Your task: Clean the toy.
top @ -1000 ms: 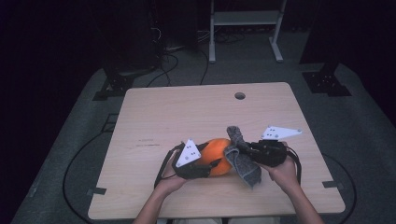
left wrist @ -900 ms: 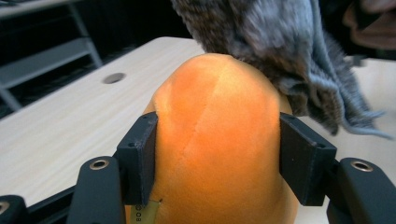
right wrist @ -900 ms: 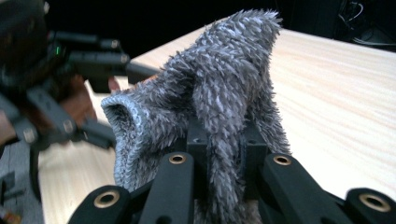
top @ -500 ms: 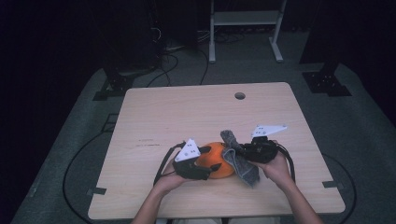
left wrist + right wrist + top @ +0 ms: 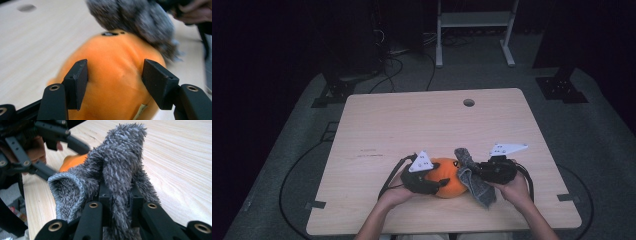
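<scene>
An orange plush toy (image 5: pixel 447 176), round and soft, lies on the near middle of my wooden counter (image 5: pixel 412 120). A small dark mark sits at its top and a pale tag shows low on its side. My left tool (image 5: pixel 113 82) has its jaws spread on either side of the toy's body, close against the plush; I cannot tell whether they squeeze it. My right tool (image 5: pixel 117 197) is pinching a grey fuzzy cloth (image 5: pixel 472 175), its jaws pressed together on a fold of it. The cloth stands up above the jaws and drapes down against the toy's right side, touching it. In the left gripper view the cloth covers the toy's far top edge. A round hole (image 5: pixel 468 102) sits in the counter's far side, well apart from everything. Black cables trail across the dark floor (image 5: pixel 602 150) around the counter. Compared with half a second ago, my right tool and cloth have stayed almost in place beside the toy.
</scene>
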`<state>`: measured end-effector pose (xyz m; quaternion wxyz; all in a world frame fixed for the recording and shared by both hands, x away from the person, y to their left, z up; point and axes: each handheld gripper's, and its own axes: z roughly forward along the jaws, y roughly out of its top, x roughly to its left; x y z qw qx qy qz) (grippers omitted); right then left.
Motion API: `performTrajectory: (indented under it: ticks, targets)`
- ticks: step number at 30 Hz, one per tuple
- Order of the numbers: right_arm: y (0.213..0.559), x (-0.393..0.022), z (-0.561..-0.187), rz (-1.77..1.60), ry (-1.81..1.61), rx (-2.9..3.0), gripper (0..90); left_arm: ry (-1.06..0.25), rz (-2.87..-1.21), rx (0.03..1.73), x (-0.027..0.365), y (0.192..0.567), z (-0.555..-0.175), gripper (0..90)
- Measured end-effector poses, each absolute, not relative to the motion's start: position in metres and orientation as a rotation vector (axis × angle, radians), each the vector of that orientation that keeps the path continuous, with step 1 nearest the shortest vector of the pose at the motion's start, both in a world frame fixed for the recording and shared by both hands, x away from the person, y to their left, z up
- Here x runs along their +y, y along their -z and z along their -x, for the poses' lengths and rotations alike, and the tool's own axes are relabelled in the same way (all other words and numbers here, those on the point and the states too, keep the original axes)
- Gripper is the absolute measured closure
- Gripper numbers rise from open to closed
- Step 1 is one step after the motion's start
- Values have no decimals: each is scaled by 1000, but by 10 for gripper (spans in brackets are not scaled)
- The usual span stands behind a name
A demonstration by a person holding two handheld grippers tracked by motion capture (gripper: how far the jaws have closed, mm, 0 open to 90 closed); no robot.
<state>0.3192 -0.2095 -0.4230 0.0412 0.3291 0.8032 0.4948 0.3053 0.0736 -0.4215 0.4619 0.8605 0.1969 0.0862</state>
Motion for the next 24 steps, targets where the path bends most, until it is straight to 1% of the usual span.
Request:
performTrajectory:
  ticks: [3, 6, 9, 11, 13, 16, 18, 19, 21, 22, 23, 24]
  targets:
    - [424, -212, -314, -1004, -1506, 2462, 770, -162, -2165, 413, 75, 419, -301, 365]
    - [424, -213, -308, -953, -1488, 2510, 770, -149, -2211, 322, 74, 412, -297, 333]
    - [425, -214, -300, -902, -1466, 2539, 770, -139, -2191, 270, 73, 400, -300, 278]
    - [427, -216, -297, -876, -1474, 2560, 770, -165, -2177, 266, 70, 395, -305, 220]
    - [430, -216, -293, -864, -1479, 2574, 771, -178, -2200, 265, 62, 392, -314, 185]
    - [432, -218, -291, -850, -1485, 2582, 771, -150, -2254, 236, 49, 394, -323, 153]
    - [432, -219, -291, -846, -1489, 2584, 770, -159, -2317, 204, 41, 401, -326, 137]
    - [432, -219, -291, -845, -1492, 2587, 770, -158, -2318, 203, 39, 406, -327, 120]
    - [434, -221, -292, -859, -1481, 2591, 768, -169, -2299, 205, 38, 413, -328, 120]
    - [435, -223, -292, -865, -1488, 2588, 767, -162, -2292, 218, 38, 415, -329, 137]
    - [435, -225, -293, -873, -1495, 2587, 767, -153, -2293, 232, 39, 418, -328, 156]
    - [436, -227, -293, -880, -1505, 2585, 765, -161, -2297, 231, 39, 420, -326, 202]
